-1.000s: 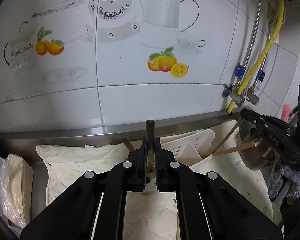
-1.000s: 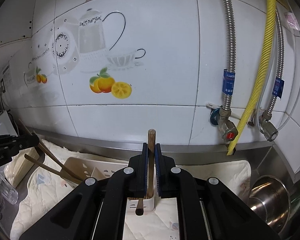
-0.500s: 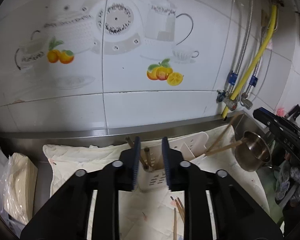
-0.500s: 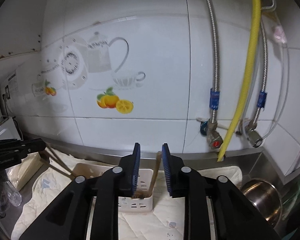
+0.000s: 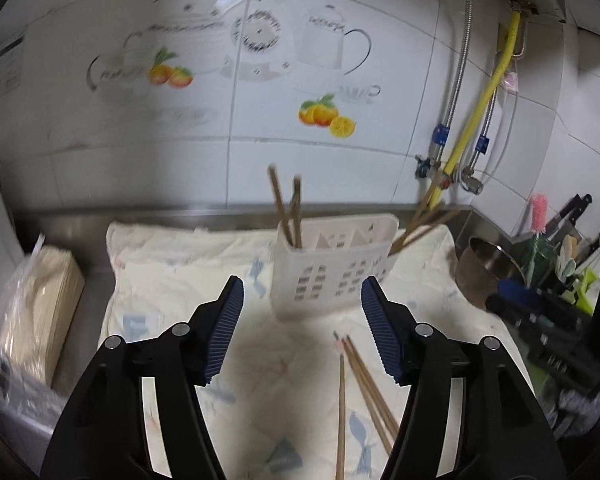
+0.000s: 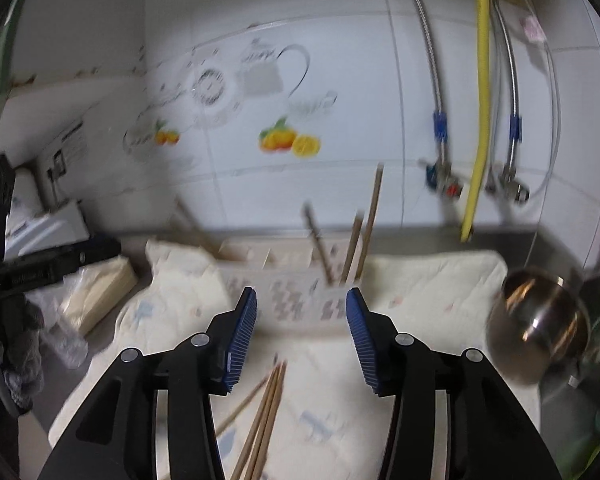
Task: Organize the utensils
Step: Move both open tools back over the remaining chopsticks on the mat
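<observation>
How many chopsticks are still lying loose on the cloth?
3 loose chopsticks lie together on the cloth, in front of the white holder. Others may be hidden beyond the frame edge.

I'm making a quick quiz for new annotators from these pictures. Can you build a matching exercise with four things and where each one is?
Things:
1. loose chopsticks
2. white caddy
3. steel bowl
4. yellow hose

Places:
A. against the tiled wall
B. standing on the cloth
C. lying flat on the cloth
D. right of the cloth

Pairs: 1-C, 2-B, 3-D, 4-A
</observation>
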Demonstrator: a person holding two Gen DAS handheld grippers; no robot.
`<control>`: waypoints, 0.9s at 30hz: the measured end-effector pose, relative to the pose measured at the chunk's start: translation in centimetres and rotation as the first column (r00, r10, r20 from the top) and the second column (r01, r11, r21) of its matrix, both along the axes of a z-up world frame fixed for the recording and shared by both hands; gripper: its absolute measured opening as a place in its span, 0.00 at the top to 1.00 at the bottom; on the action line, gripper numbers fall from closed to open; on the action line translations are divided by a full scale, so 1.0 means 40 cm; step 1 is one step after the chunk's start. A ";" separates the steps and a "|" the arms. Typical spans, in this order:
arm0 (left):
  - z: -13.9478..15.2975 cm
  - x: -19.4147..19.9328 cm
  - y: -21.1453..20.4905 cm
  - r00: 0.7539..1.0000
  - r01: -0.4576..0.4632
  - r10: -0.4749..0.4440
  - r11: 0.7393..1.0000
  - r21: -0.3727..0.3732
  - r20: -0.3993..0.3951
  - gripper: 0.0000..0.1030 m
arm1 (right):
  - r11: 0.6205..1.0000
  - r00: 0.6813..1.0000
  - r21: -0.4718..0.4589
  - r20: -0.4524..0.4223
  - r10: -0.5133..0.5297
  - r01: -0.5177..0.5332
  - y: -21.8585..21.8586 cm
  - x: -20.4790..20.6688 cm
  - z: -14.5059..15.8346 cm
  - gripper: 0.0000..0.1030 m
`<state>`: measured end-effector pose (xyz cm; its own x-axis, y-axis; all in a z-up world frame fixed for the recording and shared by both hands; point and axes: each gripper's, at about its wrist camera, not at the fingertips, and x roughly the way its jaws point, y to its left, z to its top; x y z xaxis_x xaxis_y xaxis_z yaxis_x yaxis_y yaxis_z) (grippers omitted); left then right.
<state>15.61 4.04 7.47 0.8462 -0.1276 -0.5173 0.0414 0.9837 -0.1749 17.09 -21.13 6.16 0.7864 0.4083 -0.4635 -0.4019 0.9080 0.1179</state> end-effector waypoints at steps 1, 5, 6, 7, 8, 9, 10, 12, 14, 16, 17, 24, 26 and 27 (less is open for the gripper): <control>-0.014 -0.013 0.004 1.000 -0.008 0.008 1.000 -0.002 -0.007 0.39 | 1.000 1.000 -0.006 -0.008 0.003 -0.003 0.004 -0.016 -0.020 0.56; -0.062 -0.057 0.020 0.999 -0.043 0.043 0.999 -0.001 -0.028 0.36 | 0.999 0.999 -0.041 -0.044 0.003 -0.005 0.018 -0.078 -0.104 0.56; -0.070 -0.065 0.024 0.998 -0.052 0.052 0.999 -0.003 -0.032 0.35 | 0.999 0.998 -0.051 -0.063 0.004 -0.007 0.022 -0.092 -0.132 0.56; -0.083 -0.076 0.029 0.997 -0.062 0.062 0.998 -0.006 -0.036 0.35 | 0.998 0.997 -0.059 -0.075 0.005 -0.009 0.025 -0.104 -0.153 0.56; -0.095 -0.086 0.035 0.997 -0.073 0.072 0.997 -0.009 -0.041 0.35 | 0.998 0.996 -0.068 -0.088 0.001 -0.007 0.028 -0.115 -0.174 0.56; -0.106 -0.095 0.039 0.996 -0.083 0.082 0.996 -0.011 -0.046 0.35 | 0.997 0.994 -0.076 -0.113 0.006 -0.014 0.032 -0.127 -0.202 0.58; -0.118 -0.103 0.042 0.995 -0.092 0.091 0.996 -0.013 -0.052 0.34 | 0.997 0.991 -0.079 -0.130 0.010 -0.020 0.034 -0.135 -0.222 0.59; -0.142 -0.117 0.047 0.992 -0.106 0.104 0.994 -0.018 -0.067 0.34 | 0.996 0.985 -0.090 -0.171 0.009 -0.025 0.042 -0.152 -0.270 0.64; -0.166 -0.131 0.051 0.990 -0.117 0.115 0.993 -0.023 -0.084 0.34 | 0.995 0.980 -0.097 -0.199 0.005 -0.024 0.047 -0.160 -0.304 0.67; -0.186 -0.141 0.055 0.987 -0.125 0.121 0.992 -0.031 -0.101 0.34 | 0.996 0.970 -0.086 -0.241 0.013 -0.035 0.052 -0.164 -0.339 0.72; -0.195 -0.147 0.057 0.986 -0.129 0.125 0.991 -0.033 -0.107 0.34 | 0.996 0.968 -0.087 -0.252 0.011 -0.034 0.054 -0.165 -0.350 0.73; -0.240 -0.172 0.069 0.977 -0.161 0.156 0.987 -0.021 -0.144 0.31 | 0.997 0.956 -0.069 -0.293 0.018 -0.040 0.066 -0.164 -0.386 0.79; -0.247 -0.176 0.073 0.976 -0.164 0.159 0.986 -0.023 -0.150 0.31 | 0.997 0.955 -0.072 -0.297 0.018 -0.041 0.069 -0.163 -0.391 0.80; -0.250 -0.178 0.075 0.975 -0.165 0.159 0.986 -0.023 -0.152 0.31 | 0.997 0.954 -0.072 -0.300 0.018 -0.041 0.071 -0.161 -0.394 0.81</control>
